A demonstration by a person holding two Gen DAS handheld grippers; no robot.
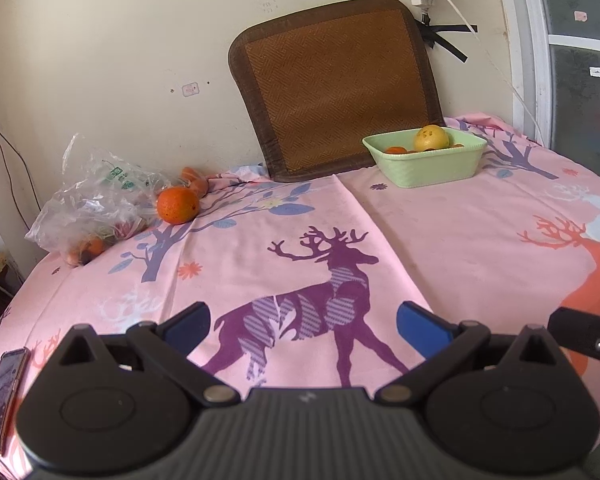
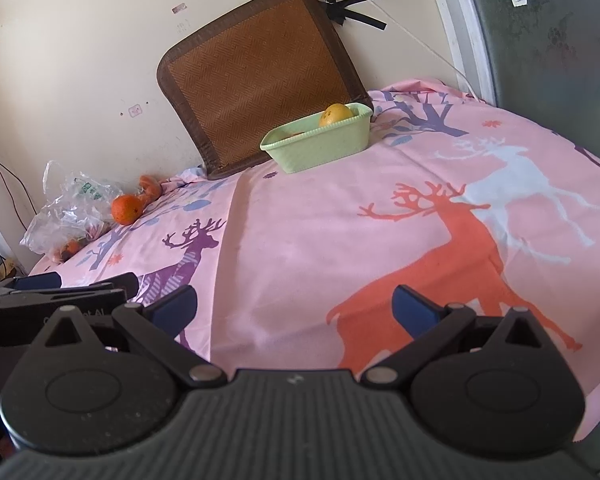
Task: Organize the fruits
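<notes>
A light green basket (image 1: 432,166) (image 2: 320,144) stands at the back of the table and holds a yellow fruit (image 1: 431,138) (image 2: 336,115) and small orange fruits (image 1: 396,149). An orange (image 1: 177,205) (image 2: 127,209) lies loose at the back left beside a clear plastic bag (image 1: 96,204) (image 2: 72,212) with more small fruits inside. More orange fruit (image 1: 196,180) (image 2: 150,189) lies behind it. My left gripper (image 1: 303,322) is open and empty, low over the near cloth. My right gripper (image 2: 294,306) is open and empty to its right.
A pink deer-print cloth (image 1: 440,240) (image 2: 300,240) covers the table. A brown woven mat (image 1: 336,88) (image 2: 256,80) leans on the wall behind the basket. A phone (image 1: 0,392) lies at the near left edge. A glass door (image 1: 580,60) is at right.
</notes>
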